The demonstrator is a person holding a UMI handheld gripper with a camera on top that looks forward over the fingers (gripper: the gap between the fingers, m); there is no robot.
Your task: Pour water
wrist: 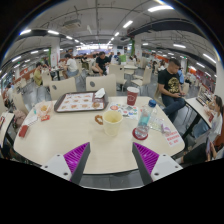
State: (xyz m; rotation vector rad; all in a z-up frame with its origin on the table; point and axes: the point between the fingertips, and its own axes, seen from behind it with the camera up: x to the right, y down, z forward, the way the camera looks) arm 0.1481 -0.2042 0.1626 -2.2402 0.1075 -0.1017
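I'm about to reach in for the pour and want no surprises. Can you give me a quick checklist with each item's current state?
1. Claw open, holding nothing: ok.
2. Bottle upright on the table: ok.
3. Yellow cup upright, just ahead of the fingers: ok.
4. Bottle cap off: cannot tell.
5. Water level in bottle: cannot tell.
6. Red cup and tray stand beyond, apart from the bottle: ok.

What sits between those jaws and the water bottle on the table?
Nothing visible. The gripper is open, and only bare table lies between it and the water bottle, which stands ahead beside a yellowish cup.
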